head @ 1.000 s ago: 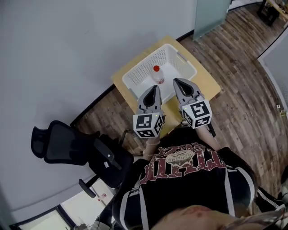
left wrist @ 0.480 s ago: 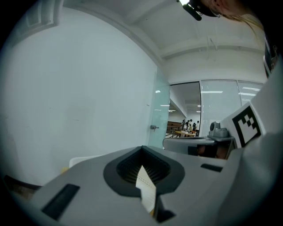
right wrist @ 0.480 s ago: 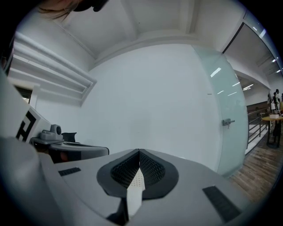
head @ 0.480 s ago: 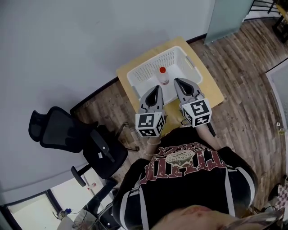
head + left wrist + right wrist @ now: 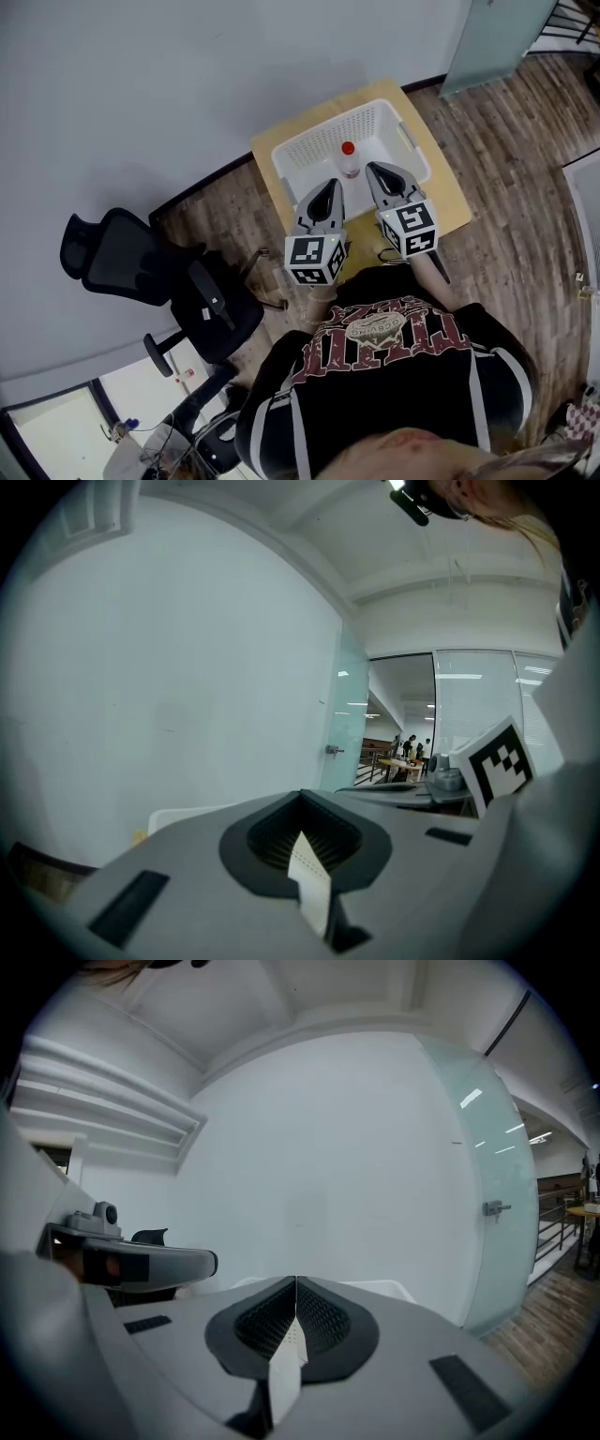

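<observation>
Left gripper [image 5: 329, 187]: jaws together, empty, over the basket's [image 5: 319, 134] near rim | right gripper [image 5: 376, 172]: likewise pressed together, empty | red-capped bottle [image 5: 350, 162]: upright inside basket, just beyond both tips | judgement: part jaws wide, approach squarely, clear of rim.

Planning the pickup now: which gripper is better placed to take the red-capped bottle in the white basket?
Right, probably: in the head view the right gripper lies nearer the red-capped bottle in the white basket; the left gripper ends further back. Both have jaws together, holding nothing.
</observation>
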{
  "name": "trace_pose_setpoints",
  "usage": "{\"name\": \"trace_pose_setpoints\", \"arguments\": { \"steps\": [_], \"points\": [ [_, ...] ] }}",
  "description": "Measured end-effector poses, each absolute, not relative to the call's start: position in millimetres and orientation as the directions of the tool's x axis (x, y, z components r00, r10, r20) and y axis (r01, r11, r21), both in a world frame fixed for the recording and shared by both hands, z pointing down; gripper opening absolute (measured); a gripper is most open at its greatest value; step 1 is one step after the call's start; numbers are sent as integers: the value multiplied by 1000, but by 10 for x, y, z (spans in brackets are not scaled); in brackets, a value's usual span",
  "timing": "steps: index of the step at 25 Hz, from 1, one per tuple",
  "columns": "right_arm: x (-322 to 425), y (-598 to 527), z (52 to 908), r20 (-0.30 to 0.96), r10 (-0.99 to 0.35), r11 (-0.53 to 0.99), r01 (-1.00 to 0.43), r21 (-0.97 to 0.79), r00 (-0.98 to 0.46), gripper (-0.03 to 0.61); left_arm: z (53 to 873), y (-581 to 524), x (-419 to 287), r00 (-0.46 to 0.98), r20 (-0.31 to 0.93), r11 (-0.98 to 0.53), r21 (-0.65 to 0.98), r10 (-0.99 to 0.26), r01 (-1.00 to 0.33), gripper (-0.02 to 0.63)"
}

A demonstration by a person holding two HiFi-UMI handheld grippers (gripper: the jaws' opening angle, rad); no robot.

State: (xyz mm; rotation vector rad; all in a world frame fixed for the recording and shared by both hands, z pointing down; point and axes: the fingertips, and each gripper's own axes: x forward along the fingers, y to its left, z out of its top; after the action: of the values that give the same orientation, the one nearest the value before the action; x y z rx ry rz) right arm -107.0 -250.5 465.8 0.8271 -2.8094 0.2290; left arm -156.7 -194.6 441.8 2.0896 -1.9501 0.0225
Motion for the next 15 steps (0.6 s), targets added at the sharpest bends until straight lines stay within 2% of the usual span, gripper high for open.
{"name": "trace_pose_setpoints", "arguments": {
  "steps": [15],
  "points": [
    [-1304,-2616,4938,340,-415,882,-465,-78,-844,18,4493,-2023,-1627,58,219,-12,203,-974,-979,48]
  ]
}}
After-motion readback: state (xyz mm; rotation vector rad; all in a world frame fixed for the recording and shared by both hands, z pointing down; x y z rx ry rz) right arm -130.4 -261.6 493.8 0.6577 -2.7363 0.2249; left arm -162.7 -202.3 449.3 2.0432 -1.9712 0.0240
